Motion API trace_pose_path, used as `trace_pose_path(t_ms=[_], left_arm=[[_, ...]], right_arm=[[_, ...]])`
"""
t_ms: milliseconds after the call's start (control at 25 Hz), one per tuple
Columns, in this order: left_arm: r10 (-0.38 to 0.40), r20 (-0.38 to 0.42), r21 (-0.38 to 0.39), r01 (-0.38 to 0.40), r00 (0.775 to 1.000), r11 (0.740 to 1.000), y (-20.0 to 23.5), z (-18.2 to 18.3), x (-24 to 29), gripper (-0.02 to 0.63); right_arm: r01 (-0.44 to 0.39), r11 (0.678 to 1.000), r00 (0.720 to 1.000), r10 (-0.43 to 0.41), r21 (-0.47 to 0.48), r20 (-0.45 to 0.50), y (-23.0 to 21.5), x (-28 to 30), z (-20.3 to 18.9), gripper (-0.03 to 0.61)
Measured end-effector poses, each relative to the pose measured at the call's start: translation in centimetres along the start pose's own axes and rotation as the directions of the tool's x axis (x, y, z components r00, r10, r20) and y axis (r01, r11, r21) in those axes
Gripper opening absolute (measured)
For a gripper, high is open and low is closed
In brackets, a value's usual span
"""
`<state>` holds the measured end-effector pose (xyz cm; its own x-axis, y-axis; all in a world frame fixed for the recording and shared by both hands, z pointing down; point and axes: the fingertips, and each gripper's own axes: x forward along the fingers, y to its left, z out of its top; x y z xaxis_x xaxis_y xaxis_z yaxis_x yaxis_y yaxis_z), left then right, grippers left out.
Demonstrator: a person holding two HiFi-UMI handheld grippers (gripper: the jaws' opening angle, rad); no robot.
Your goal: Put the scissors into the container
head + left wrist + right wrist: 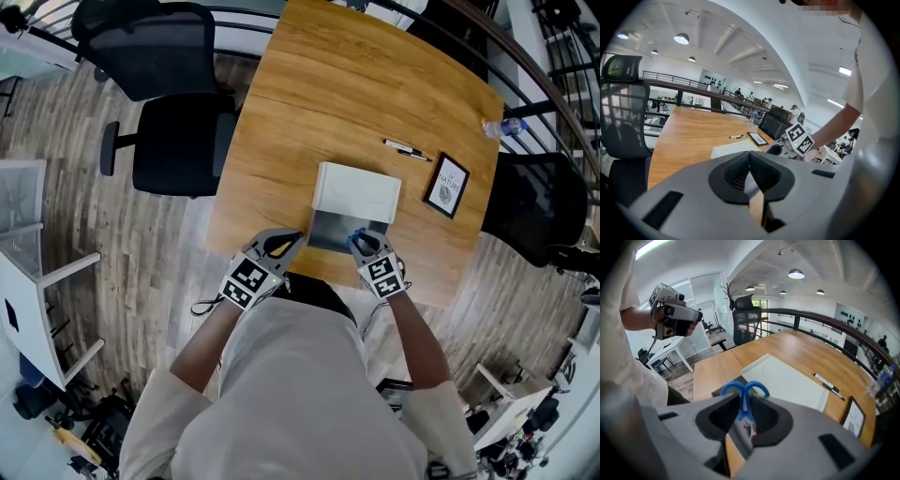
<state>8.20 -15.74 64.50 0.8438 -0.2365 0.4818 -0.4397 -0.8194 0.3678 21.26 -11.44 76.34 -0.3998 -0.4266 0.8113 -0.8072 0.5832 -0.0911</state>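
Scissors with blue handles (744,396) stand upright between the jaws of my right gripper (746,417), which is shut on them just below the loops. In the head view the right gripper (362,243) holds the scissors (354,237) over the near edge of a grey open container (333,230). The container's white lid (356,191) stands up behind it. My left gripper (283,246) hovers just left of the container, its jaws shut with nothing in them. The white lid (733,150) shows past the left gripper (750,168).
A pen (406,149) and a small framed card (445,185) lie on the wooden table (309,103) beyond the container. A water bottle (502,127) stands at the far right edge. Black office chairs (173,141) (530,206) flank the table.
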Motion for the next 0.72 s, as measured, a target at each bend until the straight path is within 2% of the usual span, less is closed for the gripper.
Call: trace_pose_path(t_ms=[360, 560, 720], left_arm=[[-0.018, 0.012, -0.035, 0.018, 1.000, 0.999, 0.2, -1.0, 0.0, -0.006], [-0.020, -0.003, -0.056, 0.020, 1.000, 0.998, 0.5, -1.7, 0.2, -0.008], [-0.008, -0.001, -0.064, 0.008, 1.000, 0.998, 1.6, -1.7, 0.3, -0.006]], right_arm=[[-0.015, 1.000, 0.997, 0.015, 0.000, -0.081, 0.2, 3.1, -1.2, 0.086], [-0.029, 0.998, 0.992, 0.023, -0.051, -0.124, 0.4, 4.7, -1.7, 0.086], [-0.045, 0.998, 0.987, 0.037, -0.049, -0.154, 0.2, 6.1, -2.5, 0.086]])
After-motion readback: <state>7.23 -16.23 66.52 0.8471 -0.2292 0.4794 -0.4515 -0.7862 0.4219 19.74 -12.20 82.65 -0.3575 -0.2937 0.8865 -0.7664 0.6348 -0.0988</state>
